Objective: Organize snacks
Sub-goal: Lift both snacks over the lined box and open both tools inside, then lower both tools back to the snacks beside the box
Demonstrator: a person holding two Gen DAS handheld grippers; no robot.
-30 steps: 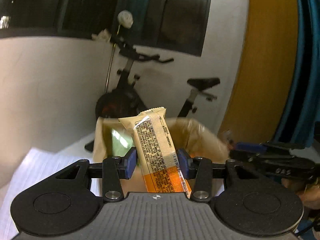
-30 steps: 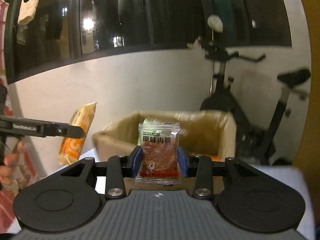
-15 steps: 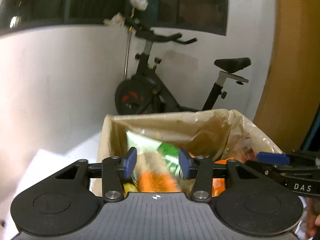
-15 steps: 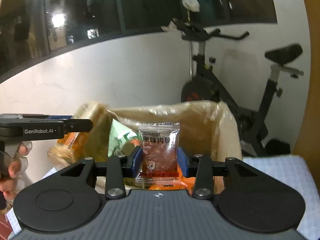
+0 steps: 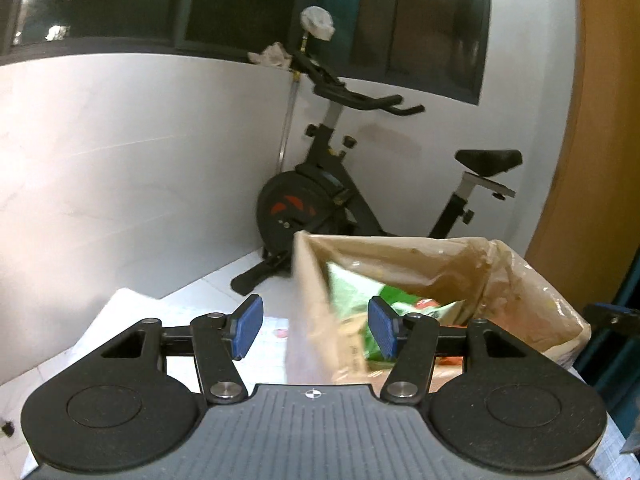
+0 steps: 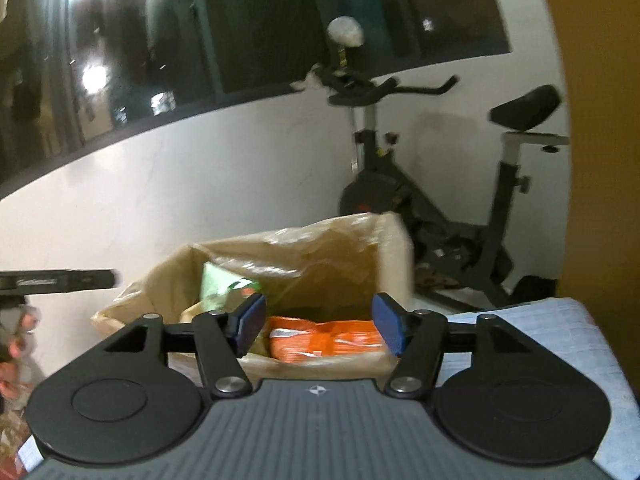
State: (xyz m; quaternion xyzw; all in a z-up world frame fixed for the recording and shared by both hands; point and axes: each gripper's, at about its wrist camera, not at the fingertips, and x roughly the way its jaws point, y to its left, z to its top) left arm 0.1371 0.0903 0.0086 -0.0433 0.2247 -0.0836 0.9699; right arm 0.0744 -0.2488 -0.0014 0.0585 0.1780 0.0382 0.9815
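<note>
A cardboard box (image 5: 312,292) lined with a clear plastic bag stands on the table; it also shows in the right wrist view (image 6: 396,256). Inside lie green snack packets (image 5: 348,292) and orange packets (image 6: 324,340). My left gripper (image 5: 316,330) is open and empty, at the box's near left corner. My right gripper (image 6: 318,330) is open and empty, just above the box's front rim. The left gripper's finger (image 6: 60,280) shows at the left of the right wrist view.
A black exercise bike (image 5: 332,196) stands against the white wall behind the box. A checked cloth (image 6: 560,340) covers the table. An orange-brown panel (image 5: 600,160) is at the right. A hand (image 6: 16,340) shows at the left edge.
Both grippers opened. The left let go of the orange-and-tan snack bar and the right let go of the meat snack packet; both snacks are gone from the fingers. The left gripper shifted left.
</note>
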